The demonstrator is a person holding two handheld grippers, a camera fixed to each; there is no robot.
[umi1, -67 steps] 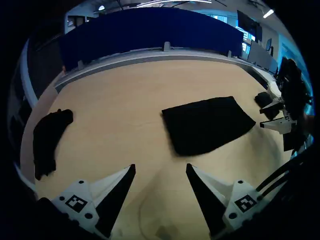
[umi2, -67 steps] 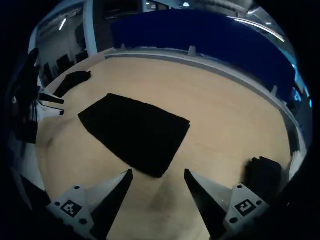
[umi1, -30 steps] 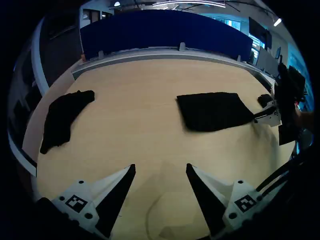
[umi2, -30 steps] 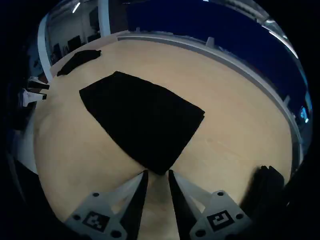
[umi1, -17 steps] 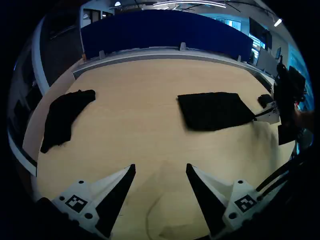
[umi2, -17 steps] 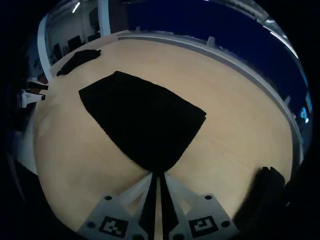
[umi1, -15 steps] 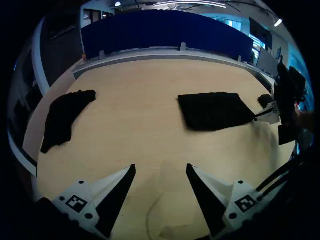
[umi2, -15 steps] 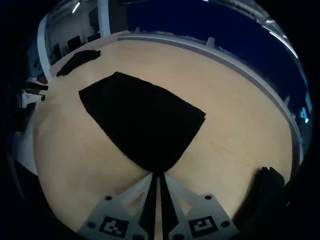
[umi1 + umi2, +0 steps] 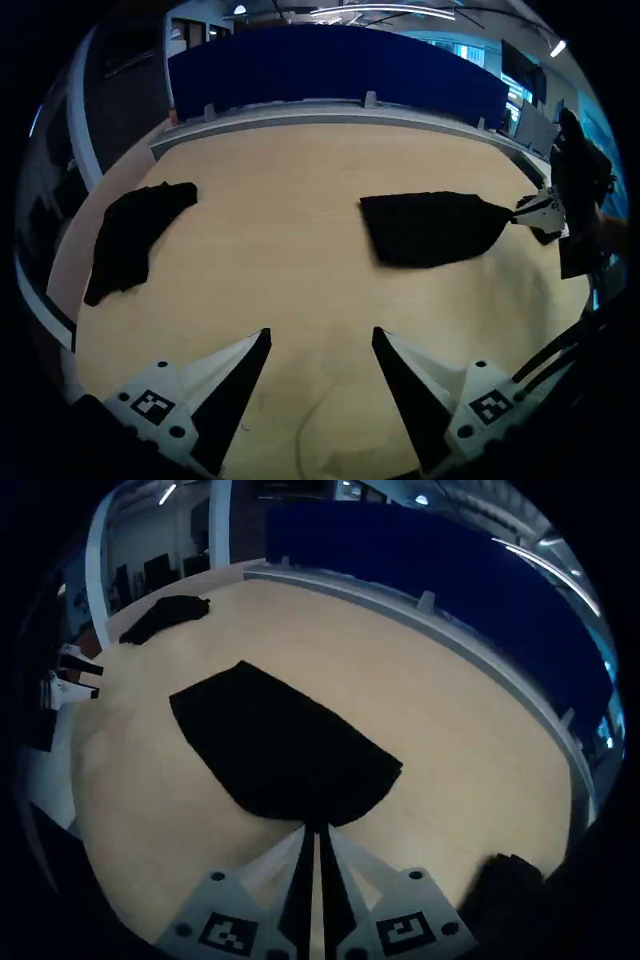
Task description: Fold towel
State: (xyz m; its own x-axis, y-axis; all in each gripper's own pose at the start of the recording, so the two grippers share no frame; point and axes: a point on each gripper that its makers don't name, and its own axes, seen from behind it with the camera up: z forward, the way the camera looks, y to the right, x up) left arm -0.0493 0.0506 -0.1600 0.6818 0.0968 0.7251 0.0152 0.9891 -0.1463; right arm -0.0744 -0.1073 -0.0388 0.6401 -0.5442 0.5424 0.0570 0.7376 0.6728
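One corner of the black towel (image 9: pixel 280 748) is pinched by the right gripper (image 9: pixel 317 834), fingers closed on it; bare table (image 9: pixel 264 272) is seen all round. The left gripper (image 9: pixel 320 336) is held wide, well apart.

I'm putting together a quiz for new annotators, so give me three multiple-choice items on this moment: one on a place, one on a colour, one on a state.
1. In the left gripper view, where does the crumpled cloth lie relative to the towel?
A. Left of it, apart
B. On top of it
C. Tucked under it

2. What colour is the partition behind the table?
A. Red
B. Blue
C. White

3. How is the right gripper?
A. Open above the towel
B. Open on bare wood
C. Shut on the towel's corner

Key: 1 A, bare wood lies between the two; 2 B, the panel along the far edge is deep blue; 3 C, its fingers meet on the towel's near corner.
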